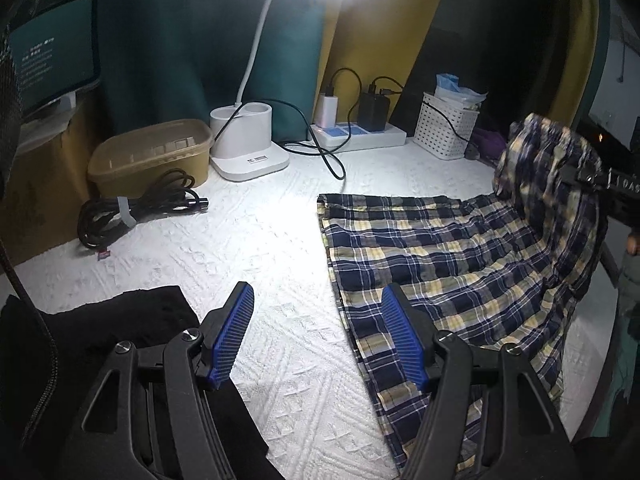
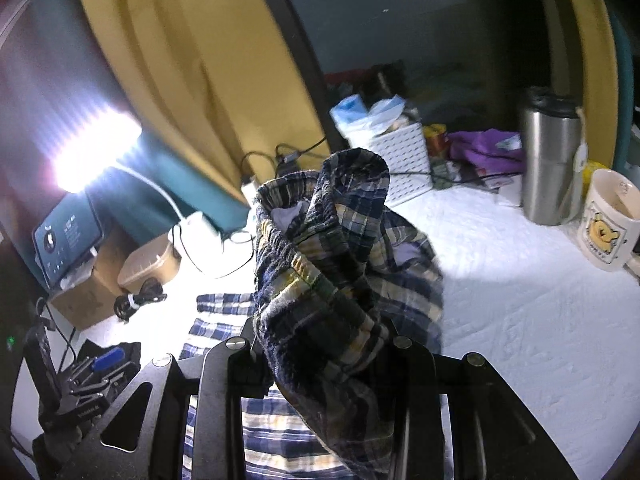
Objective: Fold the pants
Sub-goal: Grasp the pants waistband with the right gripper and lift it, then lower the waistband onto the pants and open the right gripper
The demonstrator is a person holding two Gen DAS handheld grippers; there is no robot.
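- white textured bedcover [image 1: 280,240] spread under everything, lit hard by a desk lamp [image 1: 248,140] on a white base at the far edge; teal and yellow curtains hanging behind.
- plaid pants [image 1: 440,264] lying on the bedcover to the right of the lamp base, one end flat and spread, the other end lifted off the cover at the far right.
- right gripper [image 2: 320,360] clamped on the bunched, elastic waistband end of the pants, cloth filling the space between its black arms and hiding the fingertips; fabric piled up in a loose hump above them.
- left gripper [image 1: 320,332] hanging over the near edge of the pants, blue ribbed pads [image 1: 234,332] well apart, nothing between them; left pad over bare bedcover, right pad over plaid cloth, contact with the cloth not clear.
- black garment [image 1: 120,320] lying beside the left gripper, on the side away from the pants.
- coiled black cable [image 1: 136,212] and a tan lidded box [image 1: 152,152] left of the lamp base; a lit screen [image 1: 52,64] further left still.
- white power strip [image 1: 360,132] with chargers plugged in just right of the lamp base, then a white lattice basket [image 1: 444,128].
- steel tumbler [image 2: 552,160] and a cream printed mug [image 2: 608,224] standing further right of the basket, a purple cloth [image 2: 488,148] between basket and tumbler.
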